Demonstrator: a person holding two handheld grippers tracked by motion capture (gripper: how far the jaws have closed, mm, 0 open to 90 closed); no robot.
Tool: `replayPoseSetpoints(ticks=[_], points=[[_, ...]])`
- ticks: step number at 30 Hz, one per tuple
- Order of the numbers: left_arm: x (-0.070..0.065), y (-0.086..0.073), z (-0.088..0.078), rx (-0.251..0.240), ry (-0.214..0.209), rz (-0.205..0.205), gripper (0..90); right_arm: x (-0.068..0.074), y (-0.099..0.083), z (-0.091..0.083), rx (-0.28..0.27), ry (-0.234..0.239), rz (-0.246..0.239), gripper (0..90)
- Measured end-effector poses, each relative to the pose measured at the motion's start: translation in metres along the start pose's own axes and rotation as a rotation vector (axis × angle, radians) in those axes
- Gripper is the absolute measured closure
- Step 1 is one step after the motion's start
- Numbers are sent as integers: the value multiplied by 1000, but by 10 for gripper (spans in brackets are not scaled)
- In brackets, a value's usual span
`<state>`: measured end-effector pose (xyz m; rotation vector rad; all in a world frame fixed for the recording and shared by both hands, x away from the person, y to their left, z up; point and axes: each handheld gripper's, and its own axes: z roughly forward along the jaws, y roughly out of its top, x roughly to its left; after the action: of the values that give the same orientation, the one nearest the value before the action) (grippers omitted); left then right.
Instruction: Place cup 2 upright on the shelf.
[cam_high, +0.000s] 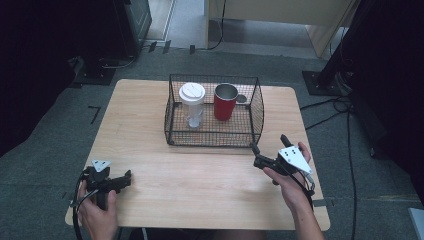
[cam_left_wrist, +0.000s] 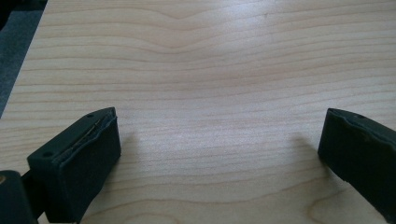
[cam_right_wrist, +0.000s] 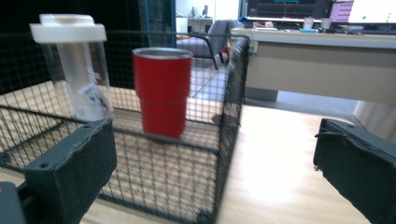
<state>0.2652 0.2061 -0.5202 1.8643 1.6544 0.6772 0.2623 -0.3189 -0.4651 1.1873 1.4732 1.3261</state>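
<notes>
— What is the room giving us here?

— A pale wooden table (cam_high: 200, 175) is standing on grey carpet, with dark stands and cables lying around it. A black wire basket (cam_high: 214, 134) is sitting toward the table's far middle.

— And what is sitting inside the basket?

— A clear bottle with a white lid (cam_high: 192, 104) is standing upright at the left, and a red tumbler (cam_high: 225, 102) with a steel rim is standing upright just beside it, apart from it. In the right gripper view the tumbler (cam_right_wrist: 162, 91) is showing through the mesh, the bottle (cam_right_wrist: 74, 65) to its left.

— Where are the tongs?

— The right gripper (cam_high: 270, 148) is hovering near the basket's near right corner, aiming toward it, jaws spread wide with nothing between them. The left gripper (cam_high: 126, 178) is resting low at the near left edge, well apart from the basket.

— Is that one gripping anything?

— No. Its own view is looking across bare wood grain (cam_left_wrist: 210, 70), and the left gripper (cam_left_wrist: 219, 140) is holding its jaws wide apart.
</notes>
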Motion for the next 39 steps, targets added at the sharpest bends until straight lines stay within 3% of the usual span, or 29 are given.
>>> replayPoseSetpoints(ticks=[18, 31, 33, 37, 39], points=[[0, 0, 0, 2, 0, 2, 0, -40, -50, -47, 91, -102, 44, 0], [0, 0, 0, 2, 0, 2, 0, -67, -64, -72, 119, -163, 59, 0], [0, 0, 0, 1, 0, 2, 0, -71, -65, -75, 133, -170, 62, 0], [0, 0, 0, 1, 0, 2, 0, -77, -65, -81, 180, -194, 25, 0], [0, 0, 0, 1, 0, 2, 0, -81, -65, -84, 244, -205, 9, 0]])
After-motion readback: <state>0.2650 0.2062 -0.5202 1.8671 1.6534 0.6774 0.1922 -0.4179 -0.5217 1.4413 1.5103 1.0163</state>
